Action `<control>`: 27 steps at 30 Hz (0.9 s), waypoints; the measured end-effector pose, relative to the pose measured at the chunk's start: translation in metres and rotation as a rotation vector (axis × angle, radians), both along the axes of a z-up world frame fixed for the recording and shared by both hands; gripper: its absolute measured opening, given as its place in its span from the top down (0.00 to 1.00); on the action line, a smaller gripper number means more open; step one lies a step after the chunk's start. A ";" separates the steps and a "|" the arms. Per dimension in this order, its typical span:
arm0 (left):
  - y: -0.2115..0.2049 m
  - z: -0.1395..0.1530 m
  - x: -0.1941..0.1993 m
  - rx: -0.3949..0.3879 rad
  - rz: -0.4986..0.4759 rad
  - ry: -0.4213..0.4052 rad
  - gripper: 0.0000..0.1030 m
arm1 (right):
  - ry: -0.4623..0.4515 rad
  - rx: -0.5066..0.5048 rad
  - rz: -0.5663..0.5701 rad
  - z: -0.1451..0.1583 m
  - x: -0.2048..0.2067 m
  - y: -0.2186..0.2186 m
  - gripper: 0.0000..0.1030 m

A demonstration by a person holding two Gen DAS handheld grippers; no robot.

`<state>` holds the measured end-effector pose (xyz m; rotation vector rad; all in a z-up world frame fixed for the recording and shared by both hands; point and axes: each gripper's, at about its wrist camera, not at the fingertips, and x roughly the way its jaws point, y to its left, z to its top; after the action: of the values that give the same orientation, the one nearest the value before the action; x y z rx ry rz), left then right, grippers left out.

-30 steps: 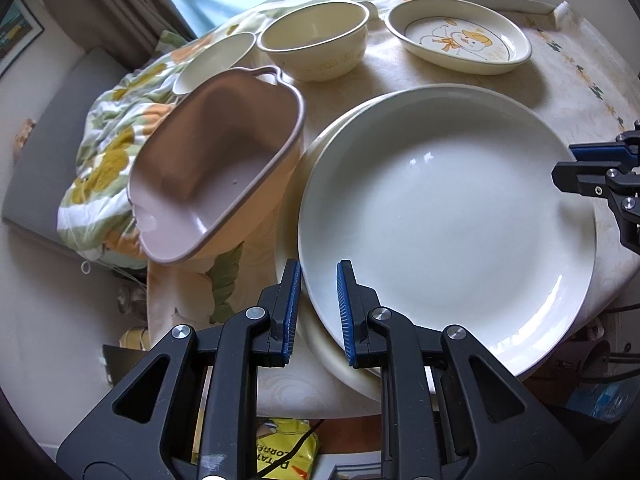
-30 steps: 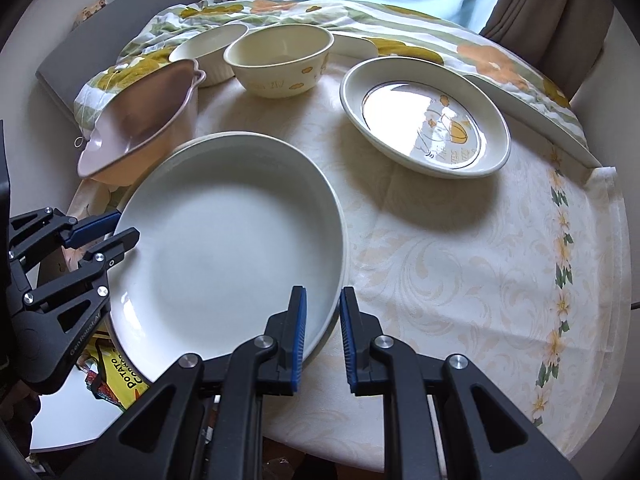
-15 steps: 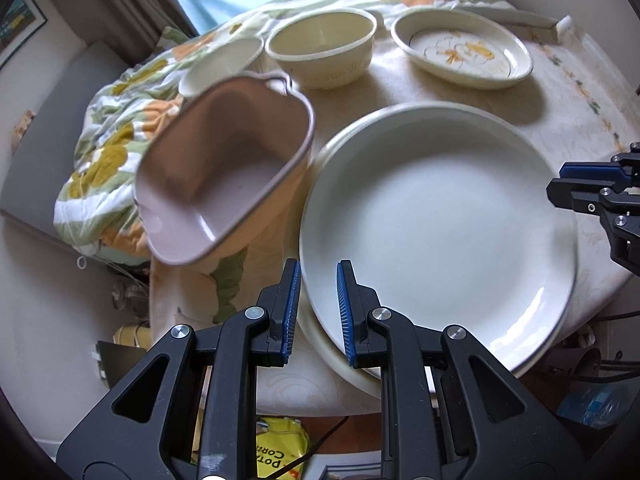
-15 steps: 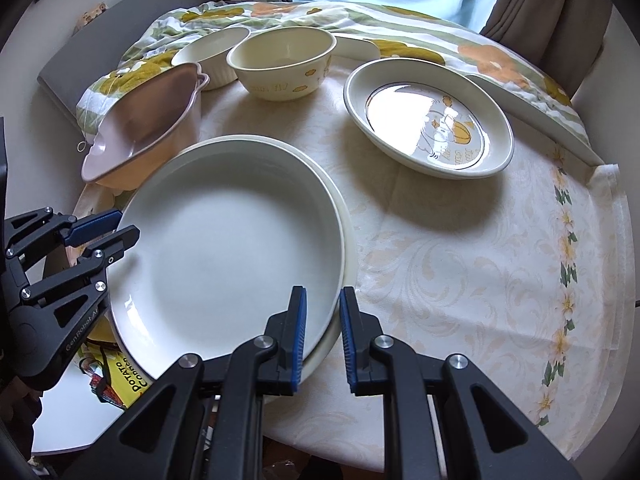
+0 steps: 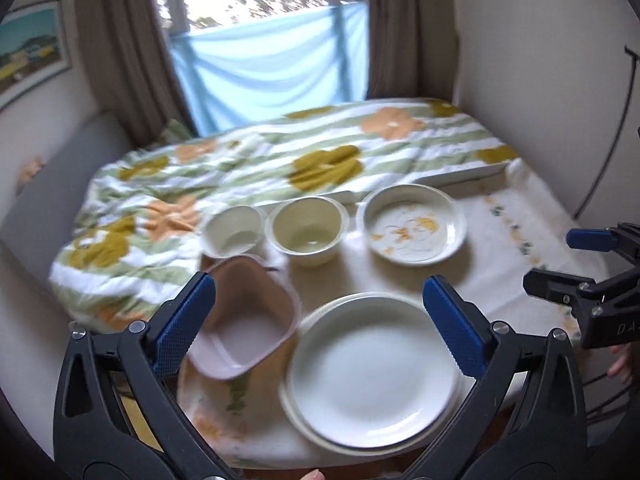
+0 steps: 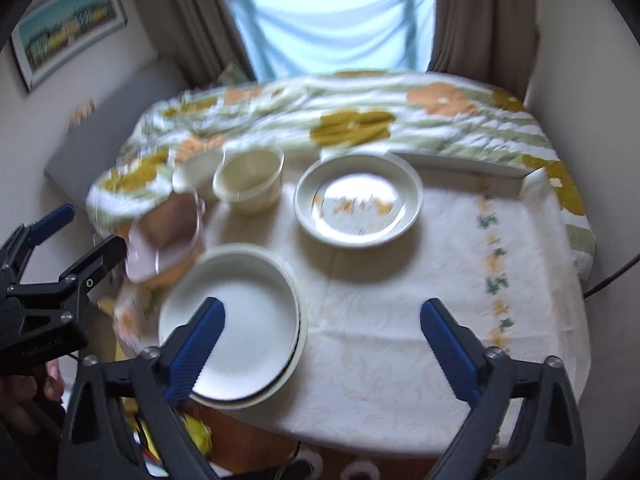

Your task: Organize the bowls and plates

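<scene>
Two large cream plates (image 5: 372, 364) lie stacked at the round table's near left edge, also in the right wrist view (image 6: 236, 324). A pink handled dish (image 5: 248, 320) sits to their left. Behind stand a small white bowl (image 5: 234, 232), a cream bowl (image 5: 306, 230) and a patterned deep plate (image 5: 412, 226), which also shows in the right wrist view (image 6: 358, 200). My left gripper (image 5: 320, 316) is open and empty, raised above the near edge. My right gripper (image 6: 322, 338) is open and empty, raised to the right of the stack.
A flowered quilt (image 5: 280, 156) covers the back of the table and hangs over the left side. A flat white tray (image 6: 460, 164) lies at the back right. A window with brown curtains (image 5: 120, 60) is behind. The table's right half carries only the tablecloth (image 6: 440, 280).
Both grippers have let go of the plate's rim, opened wide and pulled up and back from the table. The top plate now rests on the lower one.
</scene>
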<state>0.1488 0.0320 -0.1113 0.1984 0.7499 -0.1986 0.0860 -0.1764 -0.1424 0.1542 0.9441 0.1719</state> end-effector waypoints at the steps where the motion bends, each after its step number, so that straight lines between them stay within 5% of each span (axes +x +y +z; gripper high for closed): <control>1: -0.003 0.000 0.007 -0.019 -0.012 0.015 0.00 | -0.007 0.003 -0.011 0.004 0.003 -0.004 0.05; 10: -0.042 -0.017 0.062 -0.136 0.014 0.173 0.00 | -0.107 -0.060 -0.011 0.033 0.058 -0.066 0.01; 21: -0.067 -0.116 0.147 -0.294 0.243 0.400 0.02 | 0.125 0.068 0.215 -0.053 0.185 -0.113 0.01; 25: -0.074 -0.157 0.171 -0.305 0.304 0.483 0.32 | 0.201 0.102 0.320 -0.096 0.221 -0.110 0.06; 27: -0.077 -0.172 0.179 -0.302 0.323 0.515 0.41 | 0.237 0.112 0.372 -0.114 0.235 -0.104 0.22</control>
<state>0.3275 -0.0450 -0.2836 -0.2730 1.2365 -0.0501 0.3210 -0.2799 -0.2565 0.1016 1.1949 0.5602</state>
